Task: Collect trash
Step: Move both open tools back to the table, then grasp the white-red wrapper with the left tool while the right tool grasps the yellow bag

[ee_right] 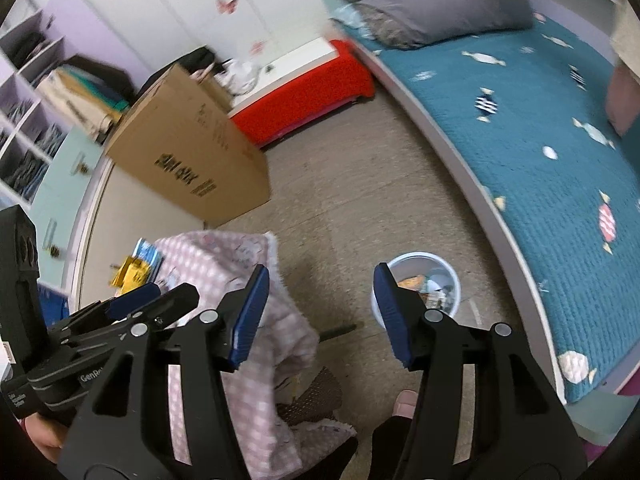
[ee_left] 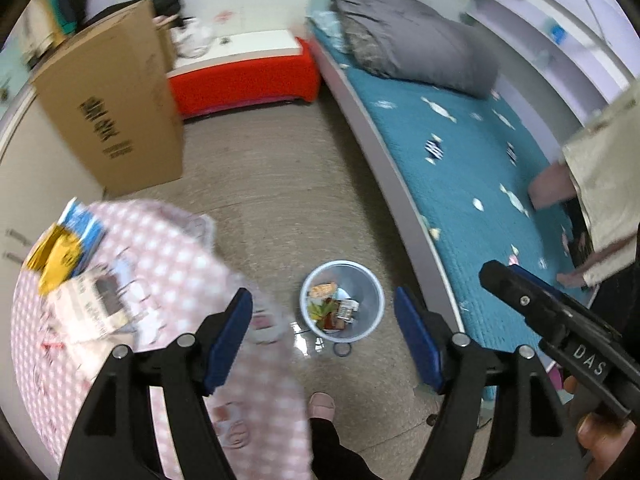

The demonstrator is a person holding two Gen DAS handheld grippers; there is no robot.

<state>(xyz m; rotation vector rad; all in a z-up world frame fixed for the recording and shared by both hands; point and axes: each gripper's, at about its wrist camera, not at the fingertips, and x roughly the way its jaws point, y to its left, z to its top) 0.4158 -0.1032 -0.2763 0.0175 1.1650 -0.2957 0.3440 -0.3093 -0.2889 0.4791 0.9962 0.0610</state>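
A small white trash bin [ee_left: 342,299] stands on the floor and holds several wrappers; it also shows in the right wrist view [ee_right: 434,280], partly behind my right finger. My left gripper [ee_left: 323,340] is open and empty, high above the bin. My right gripper [ee_right: 318,314] is open and empty. A yellow wrapper [ee_left: 60,258], a blue packet [ee_left: 86,226] and a white paper piece [ee_left: 94,304] lie on a pink checkered cloth [ee_left: 168,264] at the left. The wrappers show small in the right wrist view [ee_right: 134,274].
A cardboard box [ee_left: 114,100] stands at the left. A bed with a teal cover [ee_left: 472,168] and grey pillow [ee_left: 412,40] runs along the right. A red bench [ee_left: 244,76] is at the back. A black ring [ee_left: 343,350] lies by the bin. My foot [ee_left: 322,404] is below.
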